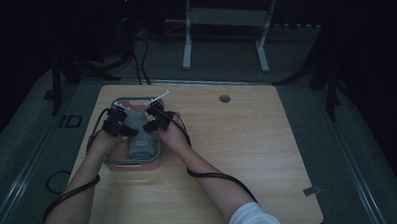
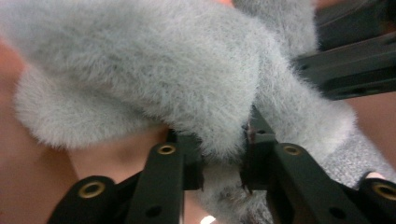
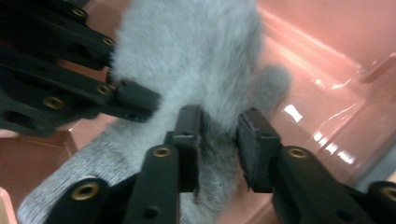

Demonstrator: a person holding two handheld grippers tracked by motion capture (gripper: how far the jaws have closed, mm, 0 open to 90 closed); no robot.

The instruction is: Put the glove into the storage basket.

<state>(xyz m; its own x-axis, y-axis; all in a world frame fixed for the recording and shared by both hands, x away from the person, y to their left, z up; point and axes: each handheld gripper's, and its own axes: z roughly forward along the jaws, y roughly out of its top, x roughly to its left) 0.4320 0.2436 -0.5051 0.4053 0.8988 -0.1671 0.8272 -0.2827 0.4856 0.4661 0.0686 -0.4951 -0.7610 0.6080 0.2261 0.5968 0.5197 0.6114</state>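
Grey and very fluffy, the glove (image 2: pixel 154 70) we are holding looks like a soft mitten, with long fuzzy hair on most of it and a flatter knitted cuff at one end. We can see a rounded thumb part sticking out at the side in the right gripper view.

It sits inside a pink plastic tub (image 1: pixel 136 164) with clear, shiny walls. The tub stands on the left part of the wooden surface (image 1: pixel 247 140). We see nothing else in the tub but the glove, though our hands cover a lot of it from above.

Our left claw (image 2: pixel 223 161) is clenched on a fold of the fluffy glove, with fuzz squeezed between its two black jaws. Our right claw (image 3: pixel 218 140) is also pinching the glove, and its jaws press on the grey fur from both sides. In the high view, both claws meet over the tub, close together, the left claw (image 1: pixel 118 122) just beside the right claw (image 1: pixel 156 118).

The room is dark, so from above the glove (image 1: pixel 140 141) is only a dim grey lump. A small label on it is too blurry to read. Up close, the glove spills past the picture edges, so we cannot see its whole shape. A round hole (image 1: pixel 224 98) shows near the far edge of the surface.
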